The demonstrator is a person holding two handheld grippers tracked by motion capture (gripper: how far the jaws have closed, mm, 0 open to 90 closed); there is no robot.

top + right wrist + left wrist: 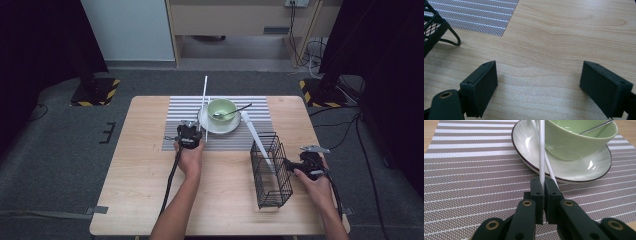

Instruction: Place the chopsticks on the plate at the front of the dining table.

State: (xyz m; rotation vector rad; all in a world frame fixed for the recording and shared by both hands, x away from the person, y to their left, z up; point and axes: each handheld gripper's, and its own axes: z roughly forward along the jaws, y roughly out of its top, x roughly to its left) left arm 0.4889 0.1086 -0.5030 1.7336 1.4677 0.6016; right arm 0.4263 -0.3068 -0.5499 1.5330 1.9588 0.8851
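Two thin white chopsticks [542, 150] sat clamped in our left gripper [543, 185] — right gripper [539, 85] gaped empty; next, presumably, the black wire basket [270, 170].

My left gripper [543, 185] has its two black jaws pressed together on a thin white stick [542, 150], which rises straight up from between them and leaves the frame at the top. A second white stick [551, 171] slants away just behind it. Just past my jaws sits a white plate with a dark rim [525, 143] on a brown and white striped placemat [469, 175]. A pale green bowl [576, 143] stands on the plate, with a metal utensil [596, 127] resting inside it
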